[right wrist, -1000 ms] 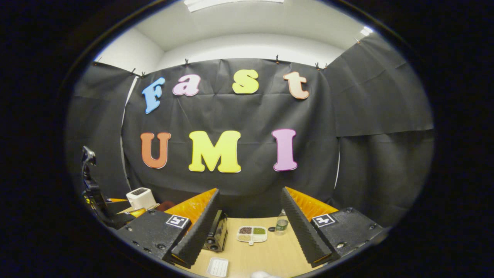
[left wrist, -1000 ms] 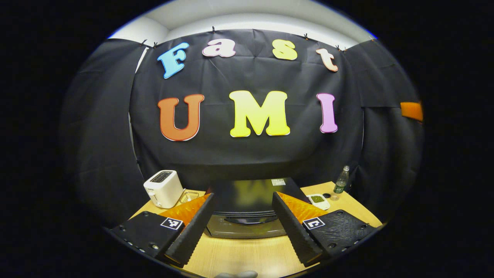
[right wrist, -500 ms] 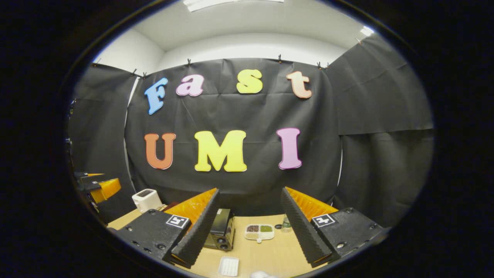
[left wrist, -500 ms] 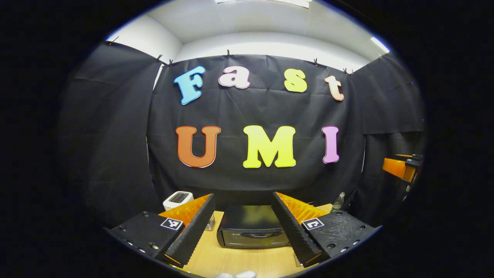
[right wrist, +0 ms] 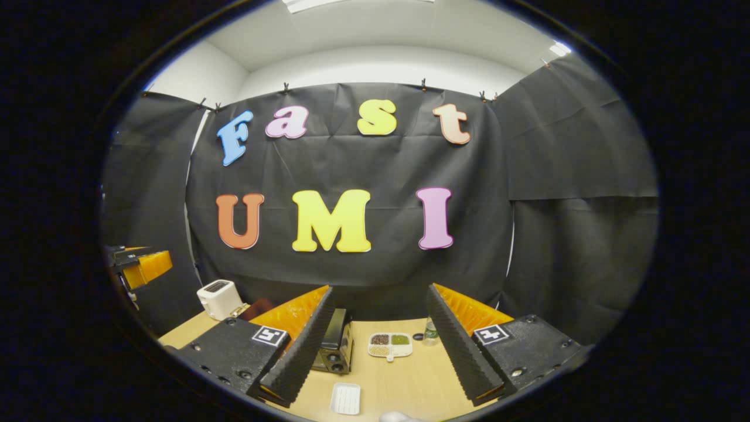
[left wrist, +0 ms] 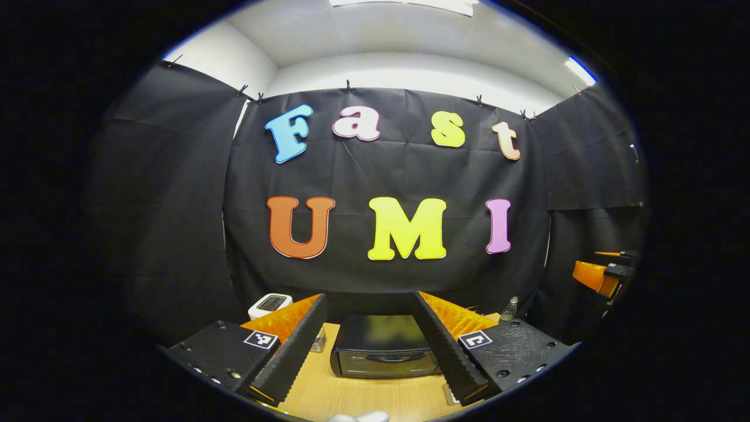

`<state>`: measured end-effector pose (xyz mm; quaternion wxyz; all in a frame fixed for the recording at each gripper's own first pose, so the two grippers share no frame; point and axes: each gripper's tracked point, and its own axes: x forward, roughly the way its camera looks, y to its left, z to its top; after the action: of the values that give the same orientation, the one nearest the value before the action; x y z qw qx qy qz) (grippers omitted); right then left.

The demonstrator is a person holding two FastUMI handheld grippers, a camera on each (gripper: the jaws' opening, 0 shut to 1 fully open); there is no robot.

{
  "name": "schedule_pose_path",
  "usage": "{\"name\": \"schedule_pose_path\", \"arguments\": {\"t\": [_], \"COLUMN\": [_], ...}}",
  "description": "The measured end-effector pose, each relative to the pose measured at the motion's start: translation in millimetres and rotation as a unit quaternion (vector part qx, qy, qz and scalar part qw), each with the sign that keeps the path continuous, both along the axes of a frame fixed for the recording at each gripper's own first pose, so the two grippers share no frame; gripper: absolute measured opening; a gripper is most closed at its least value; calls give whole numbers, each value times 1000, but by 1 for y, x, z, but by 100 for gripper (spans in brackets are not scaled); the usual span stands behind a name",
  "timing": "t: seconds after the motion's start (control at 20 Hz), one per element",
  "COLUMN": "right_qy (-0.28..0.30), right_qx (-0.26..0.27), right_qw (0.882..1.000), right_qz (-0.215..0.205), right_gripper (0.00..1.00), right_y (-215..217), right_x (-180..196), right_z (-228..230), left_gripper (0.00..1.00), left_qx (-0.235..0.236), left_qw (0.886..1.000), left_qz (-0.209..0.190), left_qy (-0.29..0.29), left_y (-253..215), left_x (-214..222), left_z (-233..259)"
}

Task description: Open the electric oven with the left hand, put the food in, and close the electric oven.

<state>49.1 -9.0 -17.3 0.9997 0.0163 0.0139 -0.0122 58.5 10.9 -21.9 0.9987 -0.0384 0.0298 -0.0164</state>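
In the left gripper view the left gripper is spread wide and holds nothing, and the black electric oven sits between its fingers at lower centre on the wooden table, door closed (a white toaster lies at lower left). In the right gripper view the right gripper is likewise released and empty, with the oven by its left finger. A divided dish of food and a white tray lie on the table between its fingers.
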Motion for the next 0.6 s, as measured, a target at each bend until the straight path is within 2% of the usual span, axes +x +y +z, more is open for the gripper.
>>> {"name": "schedule_pose_path", "arguments": {"t": [0.05, 0.15, 0.2, 0.6], "right_qy": [0, -2, -2, -1], "right_qx": [-1, -2, -3, -4], "right_qw": [1000, 1000, 1000, 1000], "right_qz": [0, -3, -3, -5], "right_gripper": [95, 95, 95, 95], "right_y": [0, 0, 0, -2], "right_x": [0, -2, -3, -4], "right_z": [0, 0, 1, 1], "left_gripper": [87, 87, 96, 96], "left_qx": [3, 11, 10, 13], "left_qw": [1000, 1000, 1000, 1000], "left_qz": [0, -4, -6, -14], "left_qy": [-1, -4, -6, -6], "left_y": [0, -2, -3, -8], "left_x": [-1, 0, 0, -2], "left_z": [1, 3, 3, 5]}}
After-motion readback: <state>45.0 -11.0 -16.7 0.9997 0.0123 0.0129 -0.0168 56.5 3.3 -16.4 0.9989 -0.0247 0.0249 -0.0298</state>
